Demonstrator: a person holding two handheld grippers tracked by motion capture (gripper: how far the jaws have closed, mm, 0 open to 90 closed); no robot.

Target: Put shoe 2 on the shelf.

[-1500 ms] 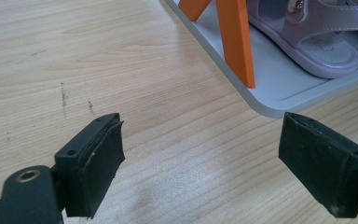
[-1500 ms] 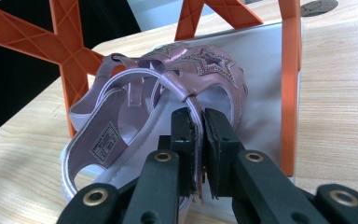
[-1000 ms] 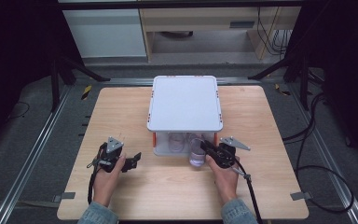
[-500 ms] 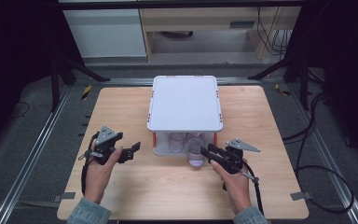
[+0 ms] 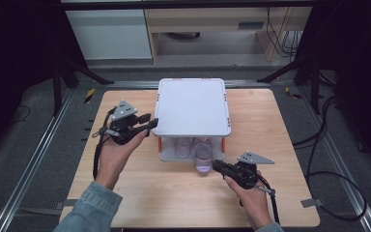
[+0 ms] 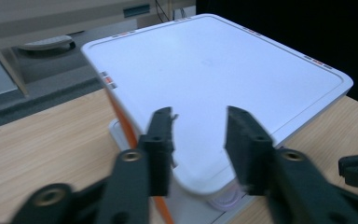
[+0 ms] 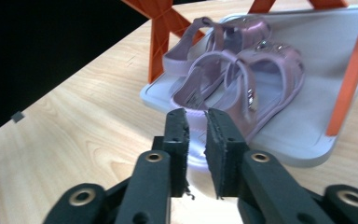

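Right gripper (image 7: 196,122) jaws, just closing, pinch the heel strap of the near sandal (image 7: 242,81) on the rack's (image 5: 192,107) lower tray. Left gripper (image 6: 199,126) just narrowed, nothing between, poised at the top shelf's corner. Second sandal (image 7: 223,32) partly hidden behind.

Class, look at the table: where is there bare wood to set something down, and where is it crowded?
Bare wood lies left of the white rack behind the left claw, right of the rack to the table edge, and along the near edge between the forearms. It is crowded at the rack's near opening, where the pink sandals and right claw meet.
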